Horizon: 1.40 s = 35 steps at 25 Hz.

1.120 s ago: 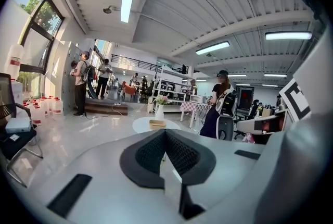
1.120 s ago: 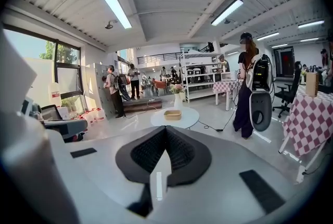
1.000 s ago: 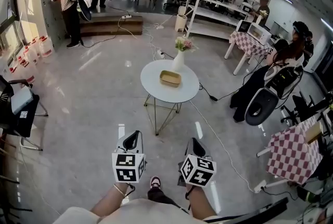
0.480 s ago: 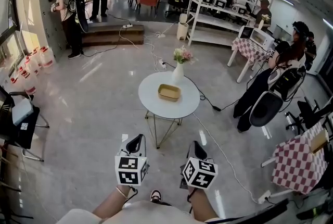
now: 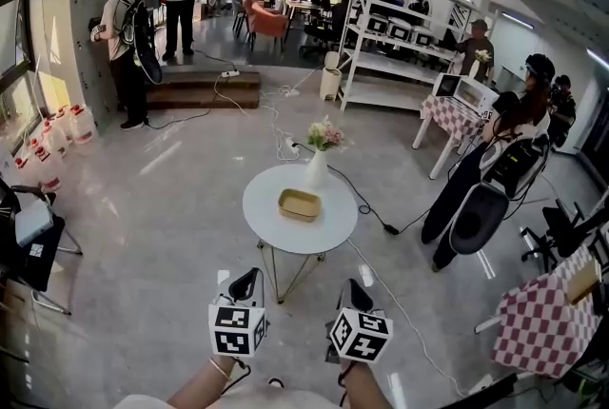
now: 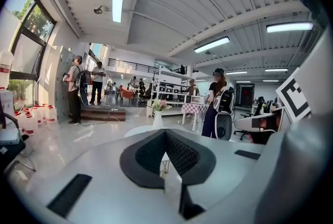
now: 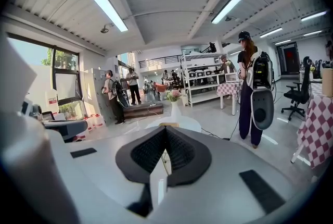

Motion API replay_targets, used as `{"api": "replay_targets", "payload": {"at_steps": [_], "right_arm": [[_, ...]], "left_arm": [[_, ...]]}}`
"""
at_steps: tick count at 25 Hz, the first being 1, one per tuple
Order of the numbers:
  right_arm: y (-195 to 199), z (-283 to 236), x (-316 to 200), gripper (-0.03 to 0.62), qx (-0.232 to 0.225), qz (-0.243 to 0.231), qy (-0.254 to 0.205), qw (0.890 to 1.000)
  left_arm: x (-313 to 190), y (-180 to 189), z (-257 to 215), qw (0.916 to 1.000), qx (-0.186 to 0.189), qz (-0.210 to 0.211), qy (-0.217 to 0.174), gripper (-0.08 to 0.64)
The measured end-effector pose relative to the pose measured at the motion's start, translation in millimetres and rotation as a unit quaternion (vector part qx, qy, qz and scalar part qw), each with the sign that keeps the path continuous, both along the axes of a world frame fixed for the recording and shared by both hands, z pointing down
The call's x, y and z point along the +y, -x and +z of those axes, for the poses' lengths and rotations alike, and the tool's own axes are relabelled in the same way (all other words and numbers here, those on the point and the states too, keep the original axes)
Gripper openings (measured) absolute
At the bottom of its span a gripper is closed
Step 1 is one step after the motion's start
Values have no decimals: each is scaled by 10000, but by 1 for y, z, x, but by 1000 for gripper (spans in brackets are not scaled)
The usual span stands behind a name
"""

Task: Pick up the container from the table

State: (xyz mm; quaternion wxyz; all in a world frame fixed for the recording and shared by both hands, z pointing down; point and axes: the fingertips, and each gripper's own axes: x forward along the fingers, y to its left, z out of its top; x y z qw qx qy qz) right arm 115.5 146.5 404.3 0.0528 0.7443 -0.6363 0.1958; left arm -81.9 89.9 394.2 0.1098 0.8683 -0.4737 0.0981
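A shallow tan container (image 5: 299, 204) lies on a small round white table (image 5: 266, 222) ahead of me, beside a white vase of flowers (image 5: 316, 165). My left gripper (image 5: 245, 281) and right gripper (image 5: 357, 287) are held side by side low in the head view, short of the table's near edge and pointing toward it. Both are shut with nothing between the jaws. In the right gripper view a strip of the container (image 7: 167, 124) shows just above the closed jaws (image 7: 165, 130), with the vase (image 7: 173, 108) behind. In the left gripper view (image 6: 165, 133) I see the vase (image 6: 157, 118) and the table top (image 6: 136, 129).
Cables (image 5: 376, 260) trail across the floor right of the table. A person with a backpack (image 5: 485, 179) stands at right near checkered tables (image 5: 538, 326). A black chair (image 5: 33, 241) is at left. White shelving (image 5: 400, 46) and more people stand at the back.
The table with the container has come nearer and lower in the head view as I walk toward it. Both grippers keep their places in the frame and stay shut.
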Motion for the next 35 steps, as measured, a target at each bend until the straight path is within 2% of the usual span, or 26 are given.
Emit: {"api": "replay_targets", "payload": {"at_steps": [10,18,27,35], "right_arm": [[-27,4,-36,25,-41,-92,24,9999],[-25,7,-60,25,-67,-283,-8,9996],[-34,17,-62,25,-151,-216,110,9996],[-41,22,-66,25,-126,-134,162,9997]], "left_arm": [[-32,-27,4,9999,-114,-76,13,12],[-48,-37,6,9999,-111,-78,7,12],[-53,-43,9,9998,-199,-45,14,12],[-66,-46,11,9999,-116,-45,23,12]]}}
